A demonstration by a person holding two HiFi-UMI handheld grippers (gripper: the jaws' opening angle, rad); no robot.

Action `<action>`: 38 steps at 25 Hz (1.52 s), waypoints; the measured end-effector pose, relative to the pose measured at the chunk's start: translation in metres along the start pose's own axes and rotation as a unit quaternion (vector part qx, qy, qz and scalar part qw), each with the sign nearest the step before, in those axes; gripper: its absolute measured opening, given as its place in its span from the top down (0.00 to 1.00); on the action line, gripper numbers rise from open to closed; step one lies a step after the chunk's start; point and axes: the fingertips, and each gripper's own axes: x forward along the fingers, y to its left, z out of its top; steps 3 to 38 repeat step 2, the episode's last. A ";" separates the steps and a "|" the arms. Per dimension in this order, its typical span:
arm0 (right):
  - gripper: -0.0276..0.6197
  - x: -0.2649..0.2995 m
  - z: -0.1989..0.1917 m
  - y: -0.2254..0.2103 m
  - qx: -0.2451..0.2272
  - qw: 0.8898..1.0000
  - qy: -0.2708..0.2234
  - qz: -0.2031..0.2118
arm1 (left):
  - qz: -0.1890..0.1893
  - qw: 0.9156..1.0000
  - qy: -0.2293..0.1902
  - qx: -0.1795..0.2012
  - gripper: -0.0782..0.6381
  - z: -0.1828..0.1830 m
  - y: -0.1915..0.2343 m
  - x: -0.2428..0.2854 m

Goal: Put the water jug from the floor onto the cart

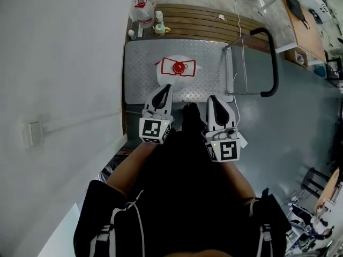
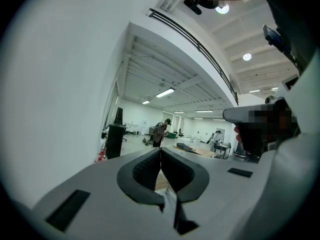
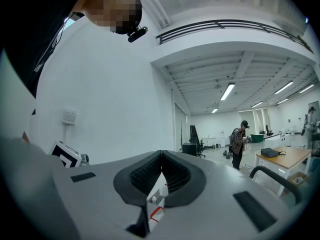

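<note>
The water jug (image 1: 178, 67), clear with a red cap and a red-edged label, stands upright on the cart's steel platform (image 1: 139, 58). Both grippers hover side by side just short of the platform's near edge, apart from the jug. My left gripper (image 1: 167, 87) is shut and holds nothing; its pads meet at the tips (image 2: 160, 150). The right gripper (image 1: 213, 98) is shut and empty as well, its tips together (image 3: 161, 154). Below its jaws a sliver of the jug's red label (image 3: 155, 211) shows. Both point roughly level across the room.
The cart's black push handle (image 1: 273, 63) rises at its right end. Behind the cart lies a wooden pallet (image 1: 203, 17) with a second jug (image 1: 143, 4) and a small bottle (image 1: 159, 25). A white wall with a socket (image 1: 33, 134) runs along the left. A person (image 3: 239, 144) stands far off.
</note>
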 end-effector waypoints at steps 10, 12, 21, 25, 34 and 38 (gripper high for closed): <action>0.93 0.000 0.002 0.001 -0.005 1.000 -0.003 -0.001 | -0.004 1.000 -0.003 0.003 0.87 0.001 -0.001 0.001; 0.93 0.000 0.002 0.001 -0.005 1.000 -0.003 -0.001 | -0.004 1.000 -0.003 0.003 0.87 0.001 -0.001 0.001; 0.93 0.000 0.002 0.001 -0.005 1.000 -0.003 -0.001 | -0.004 1.000 -0.003 0.003 0.87 0.001 -0.001 0.001; 0.93 0.000 0.002 0.001 -0.005 1.000 -0.003 -0.001 | -0.004 1.000 -0.003 0.003 0.87 0.001 -0.001 0.001; 0.93 0.000 0.002 0.001 -0.005 1.000 -0.003 -0.001 | -0.004 1.000 -0.003 0.003 0.87 0.001 -0.001 0.001; 0.93 0.000 0.002 0.001 -0.005 1.000 -0.003 -0.001 | -0.004 1.000 -0.003 0.003 0.87 0.001 -0.001 0.001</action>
